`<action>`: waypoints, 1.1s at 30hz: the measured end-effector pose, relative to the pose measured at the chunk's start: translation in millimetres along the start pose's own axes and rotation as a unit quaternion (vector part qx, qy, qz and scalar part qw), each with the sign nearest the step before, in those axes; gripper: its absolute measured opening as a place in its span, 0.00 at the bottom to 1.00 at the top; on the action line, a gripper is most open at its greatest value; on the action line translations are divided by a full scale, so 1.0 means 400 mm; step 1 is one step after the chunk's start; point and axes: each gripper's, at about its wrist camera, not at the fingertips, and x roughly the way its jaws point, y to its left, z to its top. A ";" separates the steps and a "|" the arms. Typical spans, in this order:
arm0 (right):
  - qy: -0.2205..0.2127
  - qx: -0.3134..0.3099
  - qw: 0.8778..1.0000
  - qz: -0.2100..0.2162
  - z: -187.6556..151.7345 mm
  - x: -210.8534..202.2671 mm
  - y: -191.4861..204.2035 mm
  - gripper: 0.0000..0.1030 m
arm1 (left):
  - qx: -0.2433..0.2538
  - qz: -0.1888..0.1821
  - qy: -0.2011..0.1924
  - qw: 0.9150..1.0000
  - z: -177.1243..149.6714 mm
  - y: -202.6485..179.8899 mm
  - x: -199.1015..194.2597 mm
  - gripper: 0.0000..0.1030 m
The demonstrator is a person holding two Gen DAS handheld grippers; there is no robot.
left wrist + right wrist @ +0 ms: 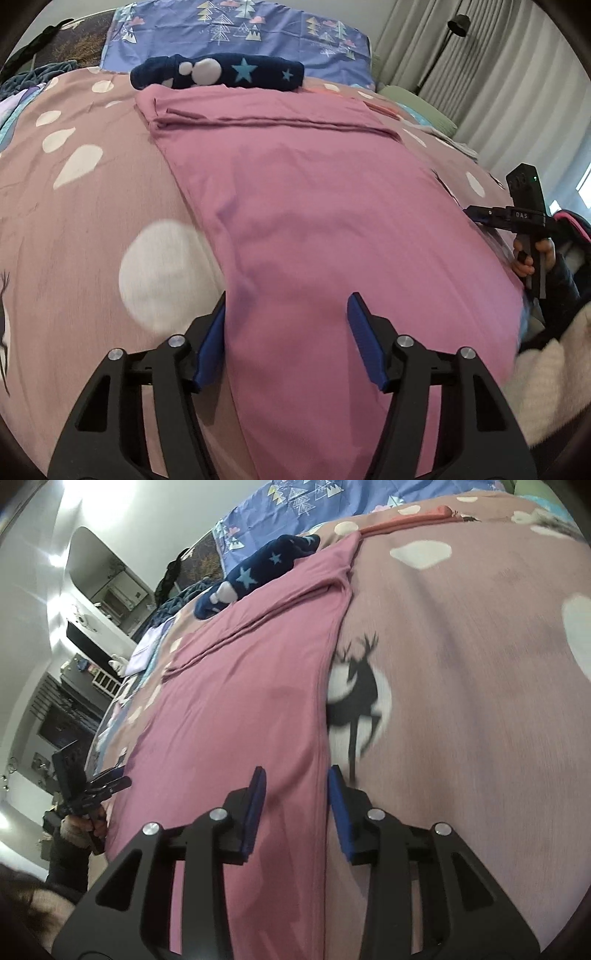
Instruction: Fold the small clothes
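Left wrist view, nearest first: the left gripper (286, 332) stands about half open with nothing clamped, its blue pads astride the near left edge of the pink garment (314, 206), one pad over the bedspread (74, 229) and the other over the cloth. Right wrist view shows the right gripper (295, 805) parted less widely, also gripping nothing, its pads straddling the garment's near right edge beside the black deer print (356, 690). The garment lies flat along the bed, running away from both grippers, and at its far end a band is already folded over on itself in several thin layers. Beyond that fold rests a dark blue star-patterned piece (218, 72), touching or just past the garment's far edge, and further back a blue tree-print pillow (240, 33). The cloth looks thin, light and very limp, probably a soft knit that will sag and slide rather than hold a crease; it should lift with little effort but may drag or bunch if only one side is raised. The best hold seems to be the two near corners or side edges, pinched through all layers together, both sides raised evenly and carried toward the folded far end
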 end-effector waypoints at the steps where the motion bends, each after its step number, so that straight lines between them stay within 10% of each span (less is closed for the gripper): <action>1: 0.003 0.000 1.000 0.004 -0.016 -0.012 0.001 0.34 | -0.001 -0.002 0.002 1.000 -0.014 -0.003 -0.011 0.55; 23: 0.081 -0.008 0.993 0.082 -0.173 -0.097 0.033 0.39 | -0.013 -0.056 0.020 0.998 -0.139 -0.048 -0.102 0.43; 26: 0.064 0.020 0.995 0.079 -0.160 -0.071 0.021 0.03 | -0.068 -0.095 -0.008 0.993 -0.121 -0.031 -0.091 0.03; 33: -0.058 0.017 0.986 0.152 -0.044 -0.201 0.082 0.02 | -0.011 -0.073 -0.137 0.988 0.026 -0.127 -0.211 0.01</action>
